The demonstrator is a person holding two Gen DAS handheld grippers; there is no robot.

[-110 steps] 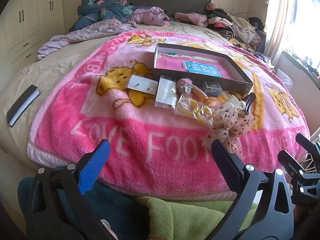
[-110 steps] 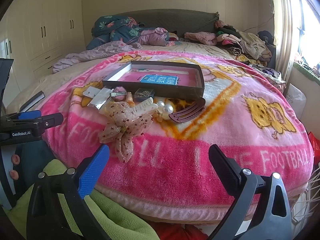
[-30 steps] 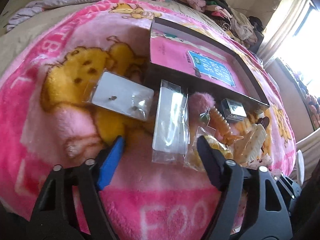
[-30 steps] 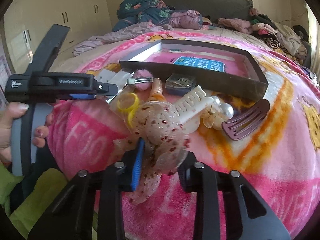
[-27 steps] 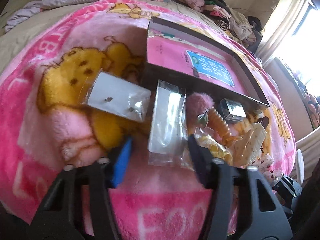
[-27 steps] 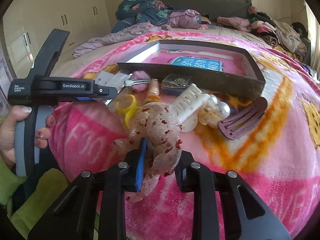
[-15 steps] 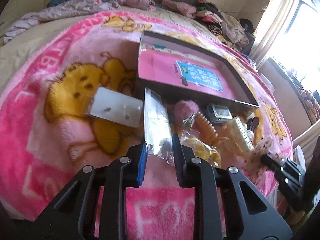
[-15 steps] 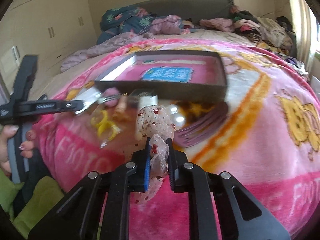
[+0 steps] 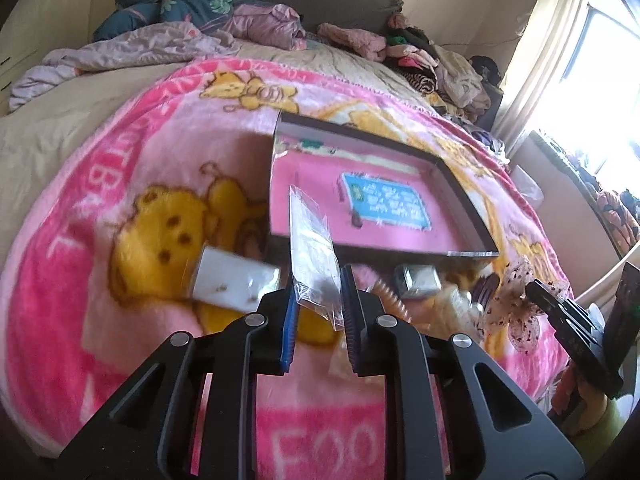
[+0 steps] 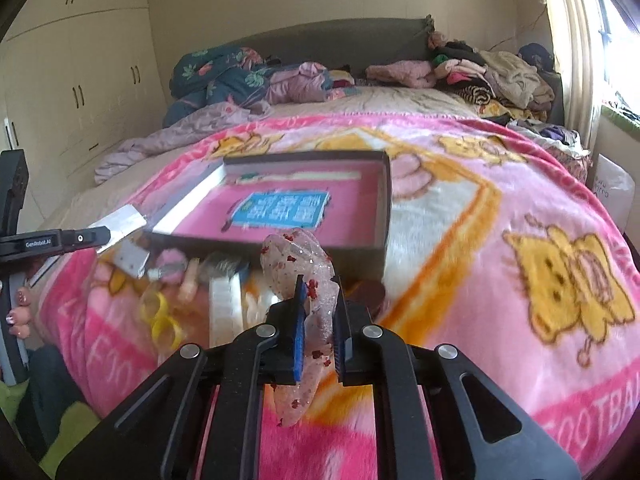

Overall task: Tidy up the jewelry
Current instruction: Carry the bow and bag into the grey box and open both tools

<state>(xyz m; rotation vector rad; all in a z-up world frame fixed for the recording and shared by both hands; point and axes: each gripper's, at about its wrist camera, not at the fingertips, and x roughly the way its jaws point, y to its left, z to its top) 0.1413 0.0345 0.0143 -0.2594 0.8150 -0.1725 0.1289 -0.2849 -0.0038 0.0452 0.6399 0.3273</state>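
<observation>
My left gripper (image 9: pixel 318 304) is shut on a clear plastic packet (image 9: pixel 310 240), held up off the pink blanket just in front of the open black box (image 9: pixel 464 204) with its pink lining. My right gripper (image 10: pixel 318 312) is shut on a sheer bow with red specks (image 10: pixel 298 264), lifted above the blanket before the same black box (image 10: pixel 386 200). In the left wrist view the bow (image 9: pixel 516 300) hangs from the right gripper at the far right. In the right wrist view the left gripper (image 10: pixel 102 232) shows at the left edge with the packet (image 10: pixel 124 220).
On the blanket before the box lie a white earring card (image 9: pixel 232 280), a pink pom-pom (image 10: pixel 172 260), yellow rings in a bag (image 10: pixel 164 320), a white claw clip (image 10: pixel 224 304) and a small clear case (image 9: pixel 420 280). Piled clothes (image 10: pixel 492 68) and bedding (image 10: pixel 224 72) fill the far side.
Both grippers closed, the left on the plastic packet and the right on the bow, then lifted them off the blanket. The right gripper swung toward the box.
</observation>
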